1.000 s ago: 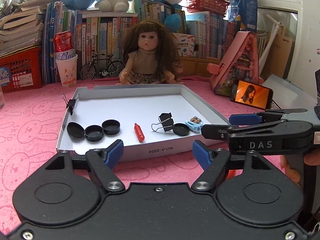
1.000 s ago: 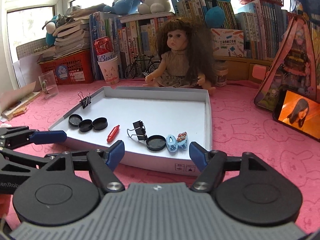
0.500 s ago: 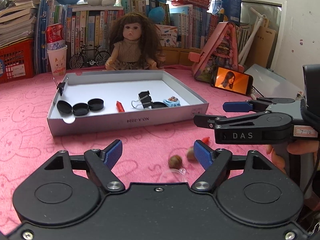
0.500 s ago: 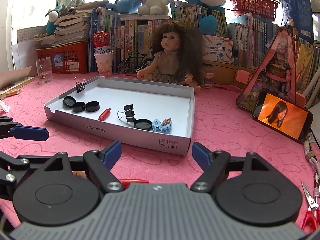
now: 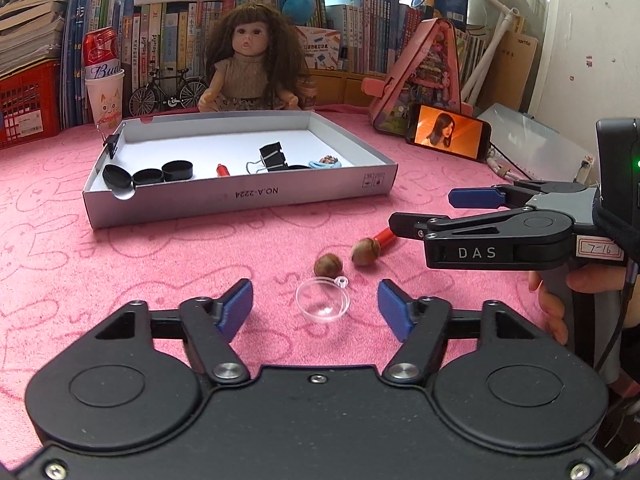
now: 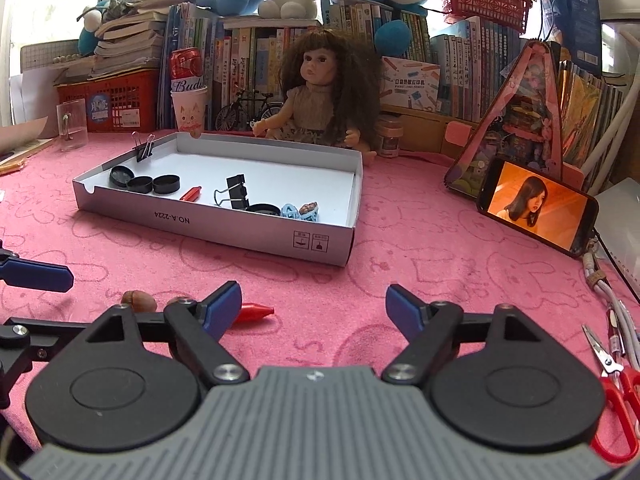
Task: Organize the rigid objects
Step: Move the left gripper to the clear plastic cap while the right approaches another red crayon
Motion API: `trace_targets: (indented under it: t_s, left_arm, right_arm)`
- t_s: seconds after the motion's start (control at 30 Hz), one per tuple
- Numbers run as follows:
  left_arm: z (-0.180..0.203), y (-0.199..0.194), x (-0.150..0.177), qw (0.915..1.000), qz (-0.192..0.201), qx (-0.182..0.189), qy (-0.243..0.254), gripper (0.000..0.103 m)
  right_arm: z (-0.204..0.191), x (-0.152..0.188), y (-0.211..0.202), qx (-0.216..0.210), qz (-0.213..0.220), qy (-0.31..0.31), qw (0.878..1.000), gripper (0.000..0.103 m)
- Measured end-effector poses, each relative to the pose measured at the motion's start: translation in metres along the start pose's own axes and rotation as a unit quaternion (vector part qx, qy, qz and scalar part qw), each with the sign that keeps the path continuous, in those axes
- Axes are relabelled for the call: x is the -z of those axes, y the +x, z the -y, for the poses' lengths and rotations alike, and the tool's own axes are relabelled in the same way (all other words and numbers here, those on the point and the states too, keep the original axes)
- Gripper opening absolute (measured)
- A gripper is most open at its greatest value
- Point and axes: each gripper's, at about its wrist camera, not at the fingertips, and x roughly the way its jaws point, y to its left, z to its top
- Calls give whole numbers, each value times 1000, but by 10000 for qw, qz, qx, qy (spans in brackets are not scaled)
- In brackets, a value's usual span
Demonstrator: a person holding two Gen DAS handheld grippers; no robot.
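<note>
The right claw's own finger hides most of one hazelnut (image 6: pixel 179 302) (its neighbour shows).

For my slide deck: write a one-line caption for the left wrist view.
Left gripper, jaws closing, frames a clear plastic dome on the pink cloth, two nuts just beyond.

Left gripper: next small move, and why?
Probably ease the left gripper slightly forward and let it finish closing on the clear plastic half-dome cup. Its jaws are closing, the cup sits on the pink cloth between the blue pads, not yet touched. The two brown nuts lie just beyond, so go gently.
</note>
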Motion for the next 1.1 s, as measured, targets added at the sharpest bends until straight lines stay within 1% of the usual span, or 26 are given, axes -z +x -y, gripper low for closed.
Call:
trace_targets:
  t_s: [0.03, 0.07, 0.1, 0.13, 0.27, 0.4, 0.53, 0.67, 0.77, 0.87, 0.97, 1.03, 1.07, 1.1]
  left_arm:
    - [1, 0, 2, 10000, -9, -8, 20, 47]
    - [2, 1, 3, 10000, -17, -26, 30, 38]
    - [3, 1, 4, 9999, 7, -94, 46, 34]
    - [4, 0, 4, 9998, 43, -154, 69, 27]
    - [3, -1, 4, 9998, 82, -185, 5, 27]
    - [0, -2, 1, 9993, 152, -336, -4, 27]
    - [-7, -2, -1, 9987, 176, -465, -87, 27]
    - [-13, -2, -3, 9980, 205, -578, -154, 27]
    - [-15, 0, -4, 9975, 220, -646, -177, 27]
    - [-16, 1, -4, 9972, 227, -689, -195, 27]
    - [-17, 2, -5, 9969, 227, -723, -223, 27]
    - [-18, 3, -5, 9967, 219, -747, -248, 27]
    - [-18, 4, -6, 9966, 219, -755, -261, 27]
    - [-18, 4, -6, 9965, 221, -763, -272, 27]
  right_arm:
    - [-1, 2, -1, -16, -9, 7, 10000, 87]
    - [-2, 3, -1, -36, -17, 13, 10000, 87]
    - [-4, 4, -1, -60, -25, 19, 10000, 87]
    - [-5, 5, -1, -83, -29, 13, 10000, 87]
    - [-15, 7, -1, -178, -48, -101, 9998, 87]
    - [-24, 8, 1, -283, -55, -214, 9994, 87]
    - [-32, 8, 2, -292, -24, -325, 9990, 87]
    - [-32, 6, 4, -265, -11, -315, 9992, 87]
    - [-26, 5, 6, -210, -74, -144, 9996, 85]
    - [-21, 5, 8, -279, -161, 48, 9995, 80]
    - [-22, 6, 8, -362, -154, 37, 9992, 71]
    - [-24, 6, 6, -443, -144, 8, 9989, 55]
    - [-26, 5, 5, -478, -134, 4, 9988, 51]
    - [-27, 5, 4, -496, -128, 5, 9987, 45]
